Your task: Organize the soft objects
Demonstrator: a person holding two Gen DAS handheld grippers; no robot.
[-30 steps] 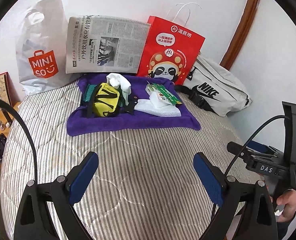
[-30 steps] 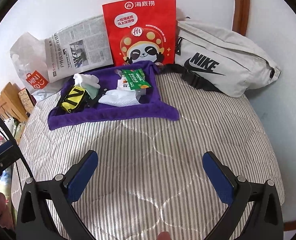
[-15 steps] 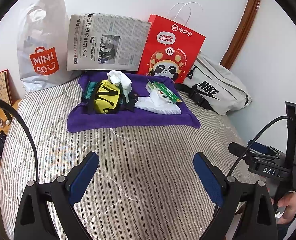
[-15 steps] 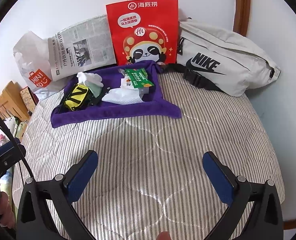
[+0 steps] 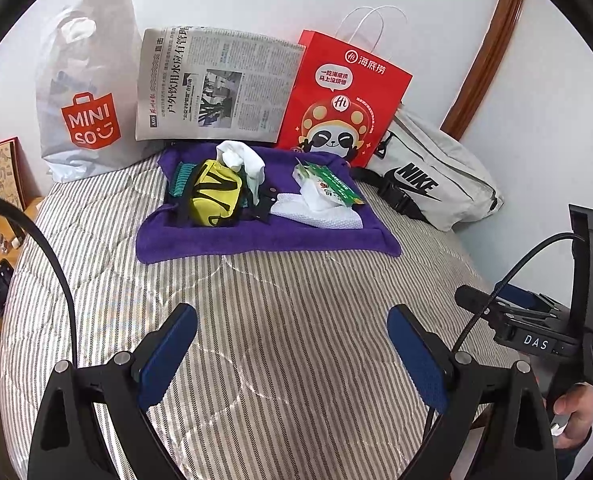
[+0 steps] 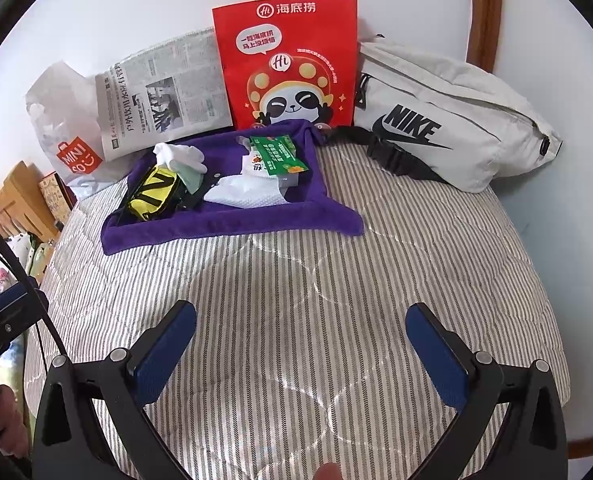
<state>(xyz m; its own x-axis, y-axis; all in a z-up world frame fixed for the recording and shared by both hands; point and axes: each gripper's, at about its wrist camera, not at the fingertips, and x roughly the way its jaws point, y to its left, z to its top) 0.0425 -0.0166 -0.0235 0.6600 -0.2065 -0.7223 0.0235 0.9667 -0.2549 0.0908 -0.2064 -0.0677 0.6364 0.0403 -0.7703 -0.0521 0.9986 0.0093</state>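
Left wrist view: your soft things sit together on the purple towel [image 5: 256,236].
Both tools, left tool [image 5: 292,344] and right tool [image 6: 301,344], hang spread wide and empty, near the towel's front edge, maybe ready to pick.

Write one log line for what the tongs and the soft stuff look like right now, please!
left tongs open, empty | right tongs open, empty | both above striped bed | yellow pouch, white sock, wipes pack on purple towel

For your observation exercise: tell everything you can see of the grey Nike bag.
The Nike bag is a pale grey waist pack of soft fabric, with a black logo, a long zip that looks shut, and a black strap and buckle. It lies slumped on the striped bed, against the wall, beside the red bag.
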